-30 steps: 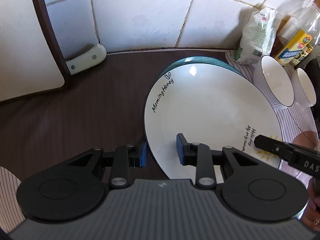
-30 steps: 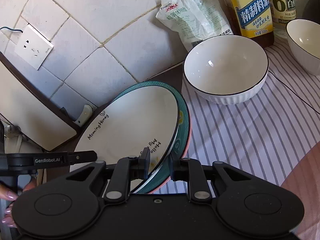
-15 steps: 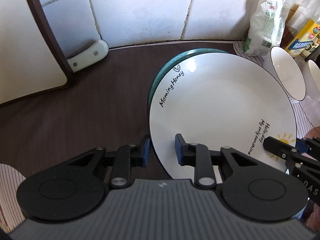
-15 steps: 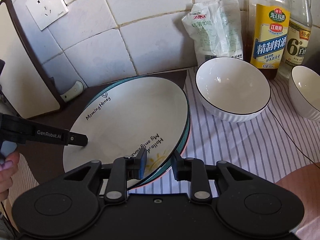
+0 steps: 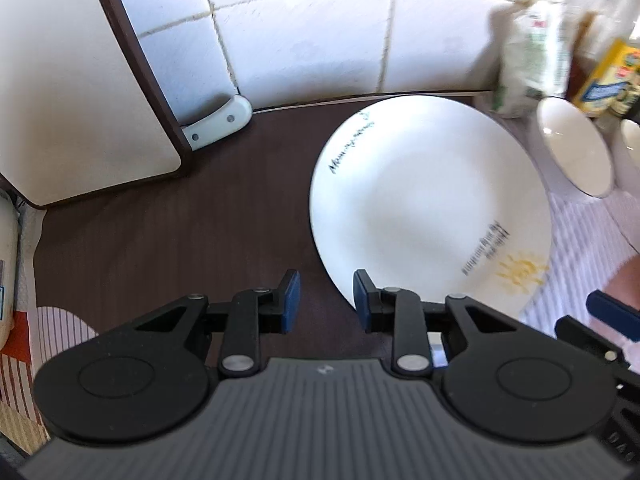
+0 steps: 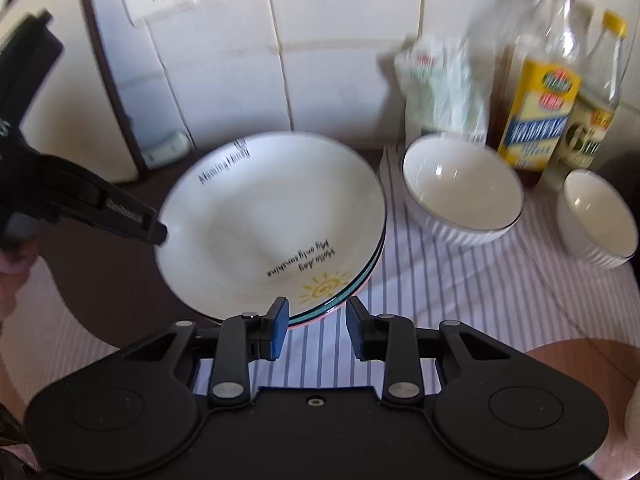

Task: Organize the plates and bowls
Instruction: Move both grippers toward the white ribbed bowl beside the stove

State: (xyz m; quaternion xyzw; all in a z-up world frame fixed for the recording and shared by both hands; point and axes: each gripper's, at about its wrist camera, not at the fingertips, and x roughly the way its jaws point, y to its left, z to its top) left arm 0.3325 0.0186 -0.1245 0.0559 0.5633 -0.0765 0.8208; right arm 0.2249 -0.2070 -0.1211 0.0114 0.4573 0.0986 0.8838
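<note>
From the left wrist, I saw my left gripper (image 5: 326, 300) with jaws opening and nothing between them, just beside the white plate (image 5: 428, 200) on the dark mat (image 5: 180, 232). From the right wrist, my right gripper (image 6: 318, 328) was also opening, empty, over the striped cloth (image 6: 460, 288) at the plate stack's near rim, with two bowls (image 6: 462, 188) to its right.

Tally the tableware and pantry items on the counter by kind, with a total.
Plates: 3, stacked: white sun-print plate on top, a teal rim and a pink rim showing beneath.
Bowls: 2: near bowl, far bowl.
Bottles: 2: yellow-label bottle, yellow-cap bottle.
Bags: 1: white bag.
Total: 8.
</note>
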